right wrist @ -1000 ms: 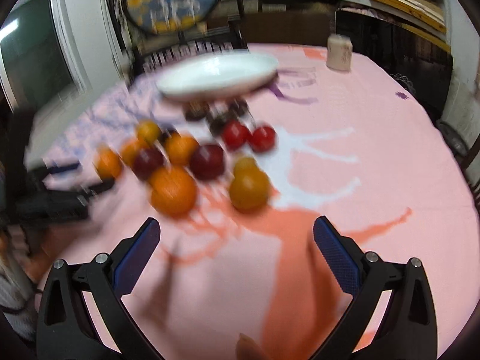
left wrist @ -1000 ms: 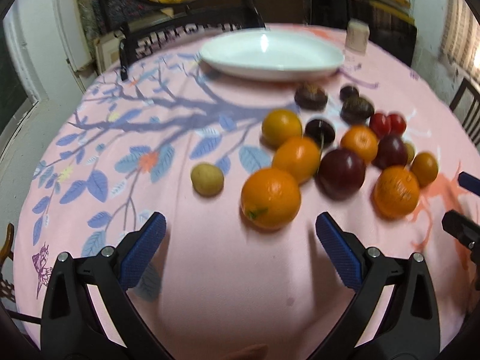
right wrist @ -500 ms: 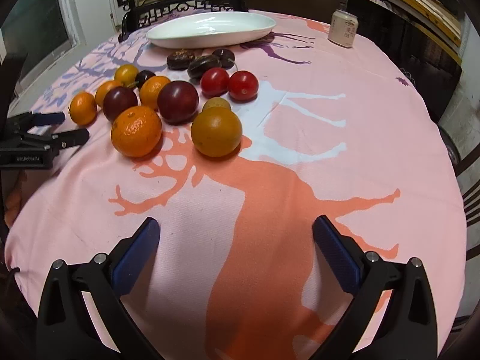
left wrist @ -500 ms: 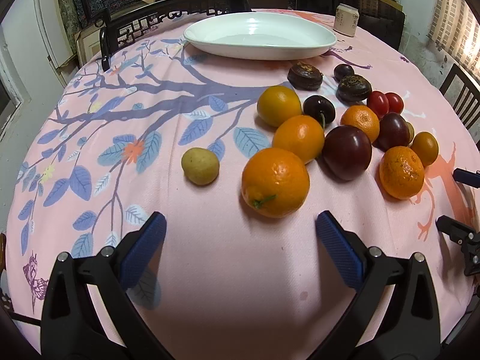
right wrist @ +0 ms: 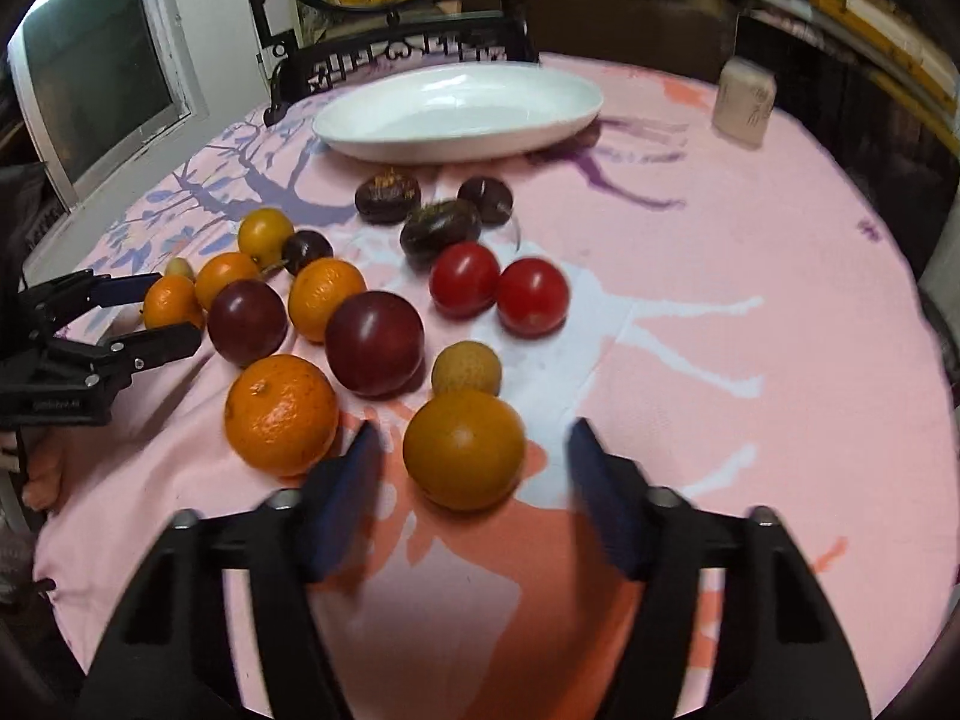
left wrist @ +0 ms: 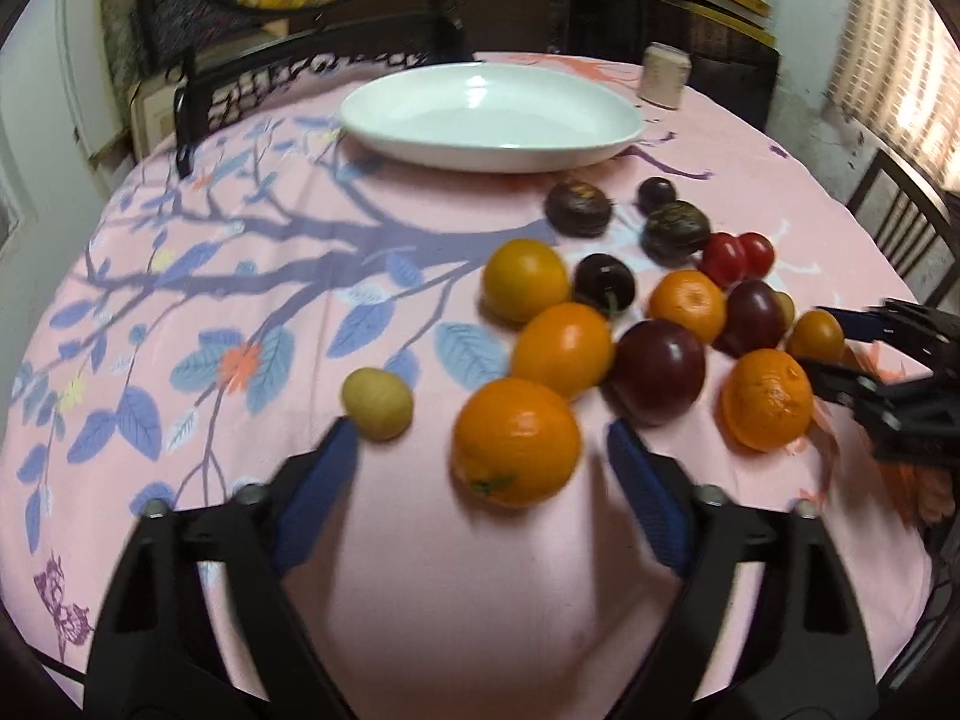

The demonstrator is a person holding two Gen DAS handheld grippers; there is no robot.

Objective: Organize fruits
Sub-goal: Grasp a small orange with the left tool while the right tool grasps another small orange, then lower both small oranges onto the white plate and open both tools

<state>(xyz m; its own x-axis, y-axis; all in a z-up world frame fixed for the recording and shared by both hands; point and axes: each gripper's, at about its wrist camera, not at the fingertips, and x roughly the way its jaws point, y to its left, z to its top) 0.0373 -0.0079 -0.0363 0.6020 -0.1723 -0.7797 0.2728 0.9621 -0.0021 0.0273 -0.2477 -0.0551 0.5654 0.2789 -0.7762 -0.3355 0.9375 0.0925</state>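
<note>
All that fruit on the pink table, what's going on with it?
A person holds a two-finger gripper in each hand to sort the fruit. The left gripper is open around a large orange; the right gripper is open around a dull orange fruit. Neither is gripped yet. The white dish at the back holds nothing, and all the fruit sits on the tablecloth.

1. A round worktop [left wrist: 420, 600] covered by a pink cloth printed with blue branches and leaves.
2. At the far side, a white oval ceramic dish [left wrist: 489, 114] and a small pale container [left wrist: 663, 75].
3. Nearer, clustered loose fruit: oranges [left wrist: 516, 441], dark red plums [left wrist: 659, 363], two red tomatoes [left wrist: 738, 255].
</note>
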